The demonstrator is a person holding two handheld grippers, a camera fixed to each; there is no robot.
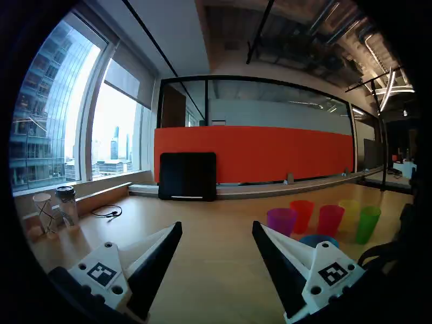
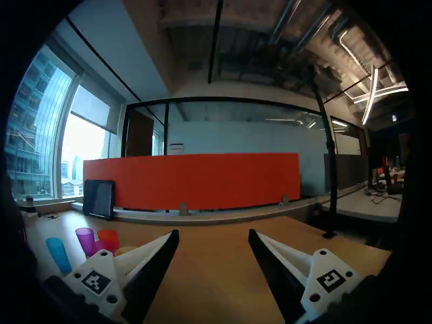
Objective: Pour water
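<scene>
My left claw (image 1: 216, 224) hangs with fingers apart over bare wooden tabletop (image 1: 216, 281); my right claw (image 2: 213, 232) is spread too. The coloured cups (image 1: 330, 219) cluster right of centre in the left gripper view, with a blue cup (image 1: 318, 240) half hidden behind my finger. An orange partition (image 1: 254, 154) closes the far edge, and windows (image 1: 54, 124) stand at left. I cannot tell whether any cup holds water.

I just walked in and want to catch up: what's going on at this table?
A person holds a two-finger gripper in each hand above a wooden table. The left gripper and the right gripper are both open and hold nothing. A cluster of coloured plastic cups stands on the table, apart from both grippers. No pouring has begun yet.
</scene>
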